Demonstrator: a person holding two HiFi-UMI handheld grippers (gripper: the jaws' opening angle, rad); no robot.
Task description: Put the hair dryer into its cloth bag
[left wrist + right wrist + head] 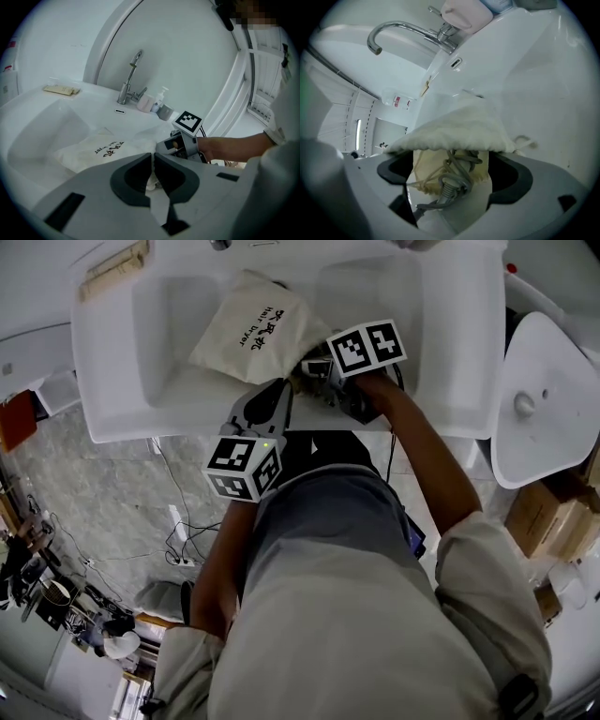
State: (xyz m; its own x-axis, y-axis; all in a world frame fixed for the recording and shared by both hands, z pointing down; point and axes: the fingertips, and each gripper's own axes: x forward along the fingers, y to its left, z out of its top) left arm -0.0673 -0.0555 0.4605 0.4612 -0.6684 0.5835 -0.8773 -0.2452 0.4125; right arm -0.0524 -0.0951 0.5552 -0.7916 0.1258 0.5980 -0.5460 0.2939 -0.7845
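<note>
The cream cloth bag (246, 326) with dark print lies in the white sink (169, 401). My left gripper (275, 395) is at the bag's near corner. In the left gripper view its jaws are shut on a fold of the bag's cloth (151, 180). My right gripper (317, 369) sits at the bag's mouth on the right. In the right gripper view it (452, 164) stands wide open, with the gathered bag mouth (454, 133) between the fingers. A grey coiled cord (451, 183) shows inside the mouth. The hair dryer's body is hidden.
A chrome faucet (131, 77) and small bottles (159, 102) stand at the back of the sink. A flat packet (61, 90) lies on the rim at left. A white toilet (544, 399) and cardboard boxes (544, 517) are to the right.
</note>
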